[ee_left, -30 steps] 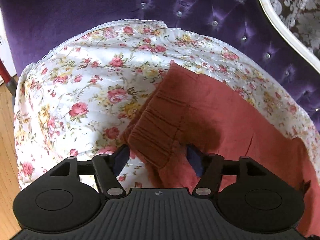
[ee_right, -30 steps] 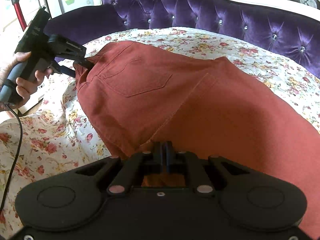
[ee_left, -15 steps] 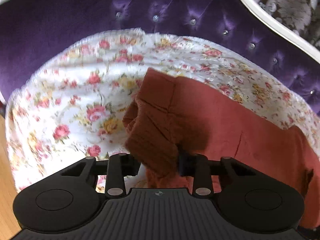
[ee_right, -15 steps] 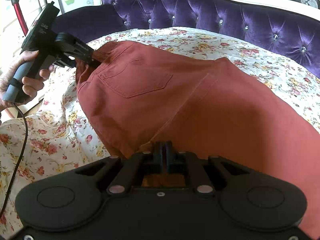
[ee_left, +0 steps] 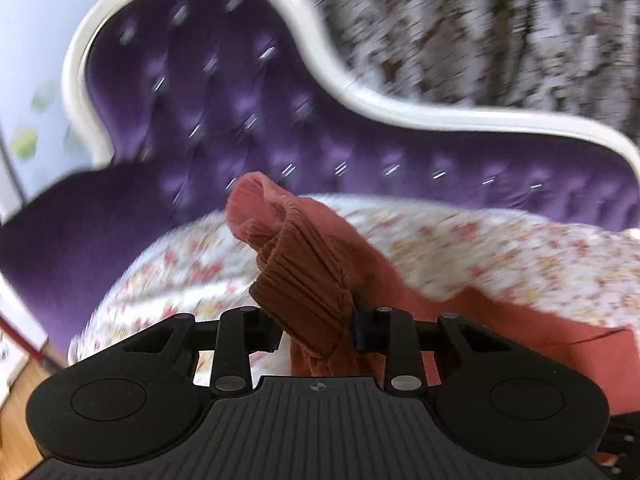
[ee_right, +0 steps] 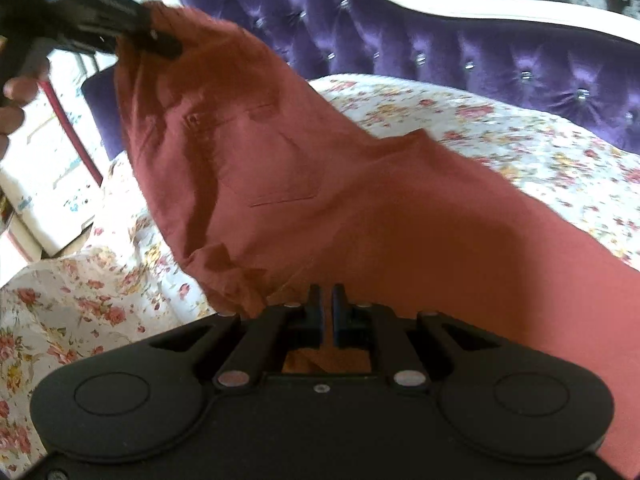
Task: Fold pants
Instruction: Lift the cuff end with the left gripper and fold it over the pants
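The rust-red pants (ee_right: pixel 360 200) lie across a floral sheet on a purple sofa, back pocket up. My left gripper (ee_left: pixel 316 328) is shut on the ribbed waistband (ee_left: pixel 308 280) and holds it lifted off the sheet; it also shows in the right wrist view (ee_right: pixel 160 42) at the top left, with the waist end raised. My right gripper (ee_right: pixel 326 316) is shut on the near edge of the pants, low at the sheet.
The floral sheet (ee_right: pixel 500 132) covers the sofa seat. The tufted purple backrest (ee_left: pixel 240 120) with its white frame stands behind. The sofa arm (ee_left: pixel 60 220) is at the left. White furniture (ee_right: pixel 48 152) stands beyond the sofa's left end.
My left gripper closed on the waistband and lifted it up off the sheet, tilting toward the backrest. My right gripper stayed shut on the pants' edge, and rose slightly.
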`<state>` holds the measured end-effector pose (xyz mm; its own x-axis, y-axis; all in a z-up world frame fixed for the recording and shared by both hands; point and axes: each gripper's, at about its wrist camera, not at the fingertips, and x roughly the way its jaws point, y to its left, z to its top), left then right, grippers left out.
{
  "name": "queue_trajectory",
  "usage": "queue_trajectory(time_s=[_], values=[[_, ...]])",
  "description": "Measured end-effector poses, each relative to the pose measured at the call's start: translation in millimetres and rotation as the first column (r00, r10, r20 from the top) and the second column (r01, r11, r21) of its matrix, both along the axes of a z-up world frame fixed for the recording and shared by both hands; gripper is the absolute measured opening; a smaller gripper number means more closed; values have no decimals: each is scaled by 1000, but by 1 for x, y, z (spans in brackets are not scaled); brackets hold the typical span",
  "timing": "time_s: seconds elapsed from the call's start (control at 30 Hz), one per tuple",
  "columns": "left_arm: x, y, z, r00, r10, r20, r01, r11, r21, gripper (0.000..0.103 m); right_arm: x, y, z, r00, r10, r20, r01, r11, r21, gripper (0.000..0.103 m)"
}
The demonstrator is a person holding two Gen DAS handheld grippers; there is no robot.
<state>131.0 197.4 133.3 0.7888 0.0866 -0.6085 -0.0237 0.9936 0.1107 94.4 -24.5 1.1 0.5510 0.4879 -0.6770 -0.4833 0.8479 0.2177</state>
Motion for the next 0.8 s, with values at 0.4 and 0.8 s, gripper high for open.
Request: queue_trajectory(time_s=[0.4,0.8], values=[[-3,-64,16,995,-96,20,95,995,30,29,-7,62,-20,987,139,-79,-134,989,69,14],[-26,-98,20,989,-143,24,141,987,80,29,-25,-7,5,1000,-3,-21,6,987,158,15]])
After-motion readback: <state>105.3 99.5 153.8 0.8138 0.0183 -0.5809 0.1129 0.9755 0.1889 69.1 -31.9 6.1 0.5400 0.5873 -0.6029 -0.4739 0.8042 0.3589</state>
